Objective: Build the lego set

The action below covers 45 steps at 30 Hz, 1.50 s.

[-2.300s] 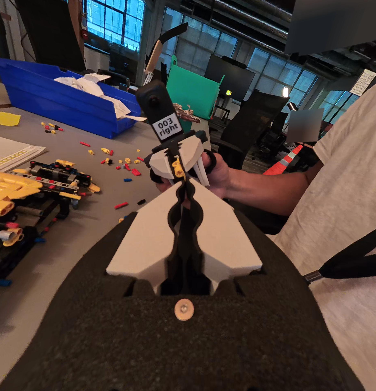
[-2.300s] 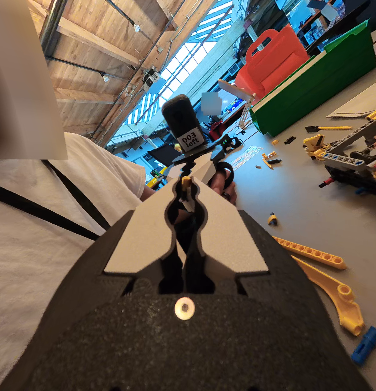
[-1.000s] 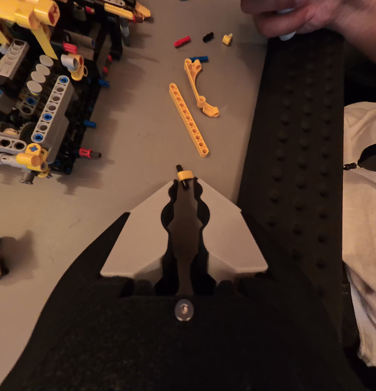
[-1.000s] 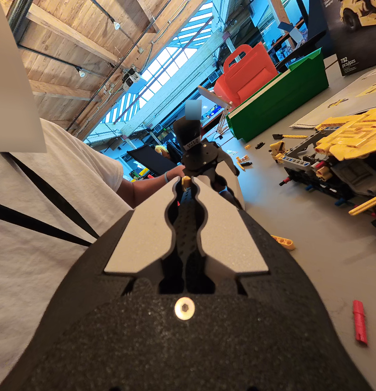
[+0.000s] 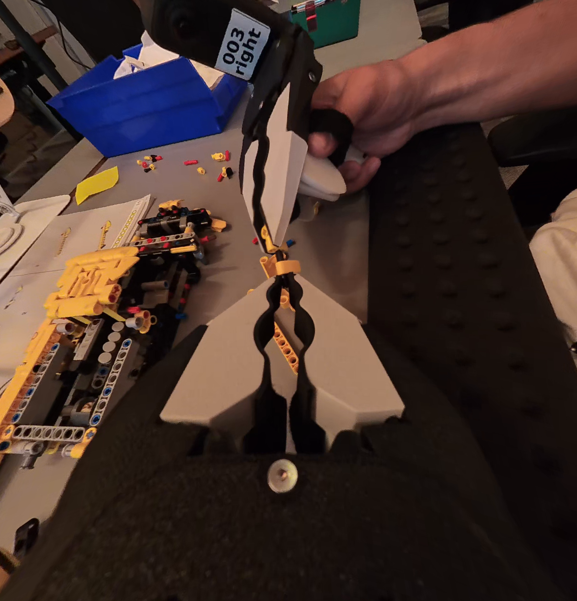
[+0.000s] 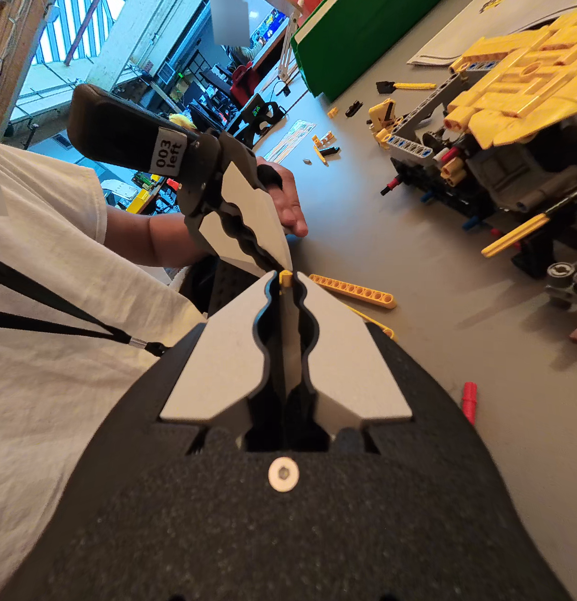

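Pinching a small yellow bush on a black pin (image 5: 286, 267), the left claw (image 5: 282, 283) is closing narrow on it just above the bench (image 5: 329, 247). The right claw (image 5: 270, 242) is meeting it tip to tip from above, gripping its own small yellow piece (image 6: 285, 278). Whether the two pieces are touching, cannot tell. The half-built yellow and black lego car (image 5: 95, 318) is sitting toward the bench's left edge, well apart from both claws. A long yellow beam (image 6: 352, 290) is lying flat just beside the claw tips. A blue bin (image 5: 144, 104) is sitting at the far edge.
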Each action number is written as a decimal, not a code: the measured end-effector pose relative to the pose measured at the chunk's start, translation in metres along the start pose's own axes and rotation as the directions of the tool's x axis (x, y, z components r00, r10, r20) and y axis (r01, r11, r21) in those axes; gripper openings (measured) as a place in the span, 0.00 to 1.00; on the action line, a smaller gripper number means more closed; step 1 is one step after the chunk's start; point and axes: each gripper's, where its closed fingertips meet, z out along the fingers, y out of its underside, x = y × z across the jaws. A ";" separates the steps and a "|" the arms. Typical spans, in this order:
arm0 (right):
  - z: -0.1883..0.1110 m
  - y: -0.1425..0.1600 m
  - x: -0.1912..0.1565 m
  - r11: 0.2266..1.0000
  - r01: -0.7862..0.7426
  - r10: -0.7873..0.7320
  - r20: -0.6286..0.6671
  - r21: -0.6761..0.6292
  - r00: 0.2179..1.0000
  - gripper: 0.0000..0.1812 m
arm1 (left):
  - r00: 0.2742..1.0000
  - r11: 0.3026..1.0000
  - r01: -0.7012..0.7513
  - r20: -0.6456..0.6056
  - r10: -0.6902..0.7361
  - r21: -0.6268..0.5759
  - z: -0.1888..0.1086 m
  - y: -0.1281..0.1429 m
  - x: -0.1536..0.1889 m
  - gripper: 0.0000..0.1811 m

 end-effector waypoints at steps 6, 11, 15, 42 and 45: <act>0.000 0.002 0.003 1.000 -0.007 0.007 -0.011 -0.013 1.000 0.03 | 0.999 1.000 -0.021 0.025 0.021 -0.016 0.000 0.002 -0.003 0.02; 0.001 0.003 0.004 1.000 -0.021 0.021 -0.013 -0.017 1.000 0.03 | 0.997 0.998 -0.055 0.045 0.056 -0.031 0.001 0.004 -0.003 0.02; 0.002 0.004 0.004 0.999 -0.033 0.033 -0.008 -0.022 0.999 0.03 | 0.991 0.993 -0.109 0.076 0.113 -0.049 0.001 0.004 -0.004 0.02; 0.004 0.000 0.000 0.996 -0.085 0.084 0.048 0.005 0.995 0.03 | 1.000 1.000 0.005 0.028 -0.006 0.007 -0.002 -0.004 -0.005 0.01; 0.005 0.001 0.001 0.998 -0.064 0.064 0.022 0.001 0.998 0.03 | 1.000 1.000 0.010 0.027 -0.010 0.003 -0.002 -0.003 -0.005 0.01</act>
